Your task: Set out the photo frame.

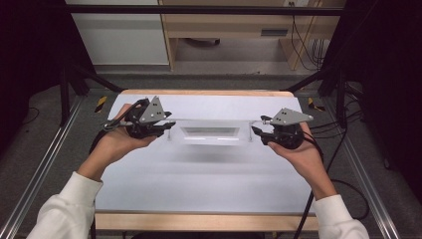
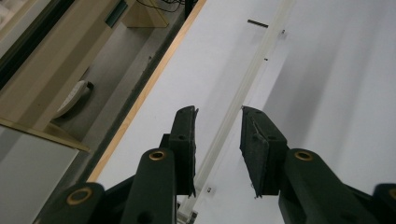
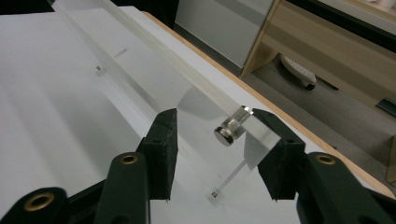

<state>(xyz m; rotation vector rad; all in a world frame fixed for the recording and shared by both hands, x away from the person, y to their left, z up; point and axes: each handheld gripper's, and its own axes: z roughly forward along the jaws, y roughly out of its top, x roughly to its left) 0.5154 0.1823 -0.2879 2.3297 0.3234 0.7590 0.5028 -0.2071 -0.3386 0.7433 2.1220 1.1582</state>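
- White table with a pale wooden edge stands on a grey floor; beyond its far edge is a light wood desk and a white panel.
- At the middle of the table, towards the far side, is a clear plastic stand: a long see-through panel set across the table from left to right, with a rectangular window at its middle and small metal studs at its ends.
- The left gripper, held in the person's left hand, is at the stand's left end. In the left gripper view its jaws are apart, with the thin edge of the clear stand running between them; neither pad is seen to press on it.
- The right gripper, held in the right hand, is at the stand's right end. In the right gripper view its jaws are apart around the end of the clear panel, where a round metal stud sticks out. The right pad lies against the panel's edge; the left pad is clear of it.
- White sleeves cover both forearms at the near edge.
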